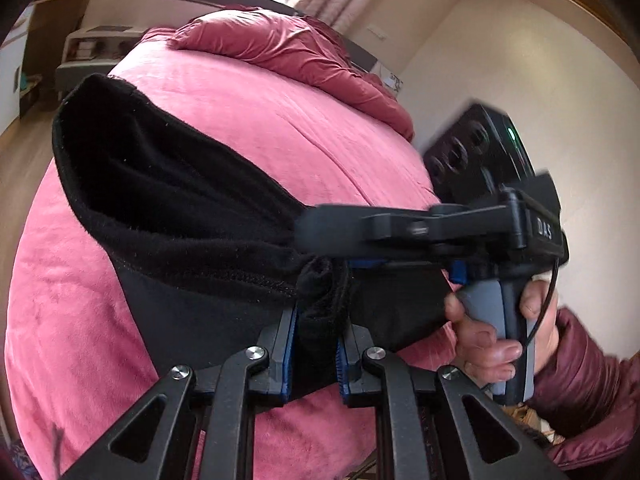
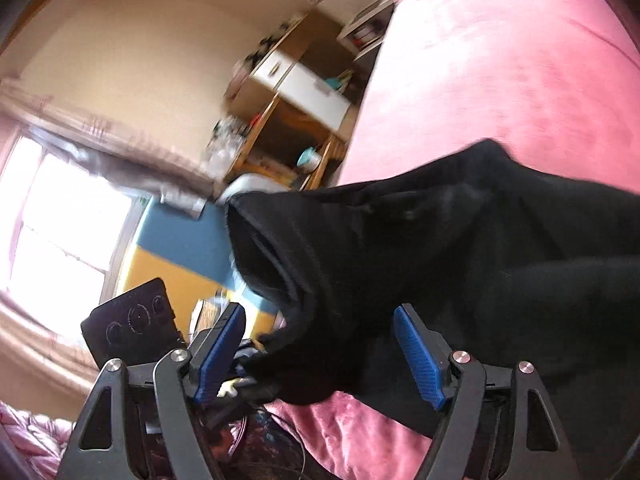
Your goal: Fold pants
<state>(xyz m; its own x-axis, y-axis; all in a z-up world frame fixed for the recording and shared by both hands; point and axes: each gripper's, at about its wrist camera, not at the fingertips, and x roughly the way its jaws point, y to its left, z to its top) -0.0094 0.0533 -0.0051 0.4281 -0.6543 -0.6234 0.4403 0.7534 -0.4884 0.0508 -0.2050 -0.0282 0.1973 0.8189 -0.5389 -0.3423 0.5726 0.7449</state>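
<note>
Black fleece pants [image 1: 168, 200] hang above a pink bed [image 1: 248, 120]. My left gripper [image 1: 318, 344] is shut on a bunched fold of the pants, near the open waistband or leg end. My right gripper [image 1: 320, 232] comes in from the right in the left wrist view, its fingers at the same bunch of cloth. In the right wrist view the right gripper [image 2: 320, 344] stands open, its blue pads [image 2: 418, 356] wide apart, with the black pants [image 2: 440, 248] lying between and beyond them. The pants' open end [image 2: 260, 256] faces left.
A pink blanket covers the bed [image 2: 500, 80], with a rumpled pink duvet [image 1: 288, 48] at its far end. A wooden shelf unit with clutter [image 2: 288, 112] stands beside the bed, a window [image 2: 60, 220] to the left. A person's hand [image 1: 488, 332] holds the right gripper's handle.
</note>
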